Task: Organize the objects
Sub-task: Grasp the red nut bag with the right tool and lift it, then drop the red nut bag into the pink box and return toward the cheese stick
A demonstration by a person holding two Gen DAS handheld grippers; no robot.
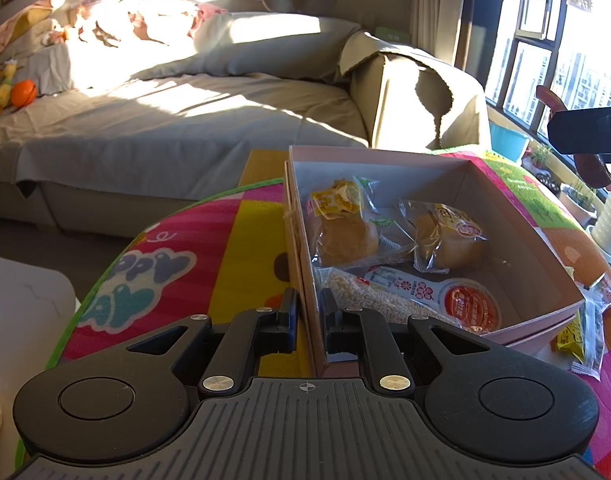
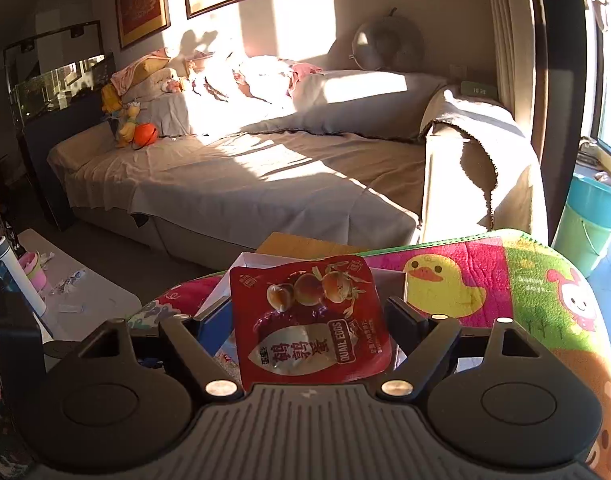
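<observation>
An open pale pink box [image 1: 517, 240] stands on the colourful play mat [image 1: 209, 248]. Inside lie two wrapped buns [image 1: 345, 236], a grain bar packet [image 1: 361, 296] and a white packet with a red circle [image 1: 457, 300]. My left gripper [image 1: 309, 308] is shut on the box's near left wall, one finger inside and one outside. In the right wrist view my right gripper [image 2: 311, 316] holds a red quail-egg packet [image 2: 309, 320] flat between its wide-set fingers, above the mat [image 2: 445, 288] and the box's white rim [image 2: 257, 258].
More snack packets [image 1: 581, 336] lie on the mat by the box's right corner. A covered sofa [image 2: 265, 168] fills the background. A low white table [image 2: 77, 292] with bottles is at the left. A teal bucket [image 2: 589, 220] stands by the window.
</observation>
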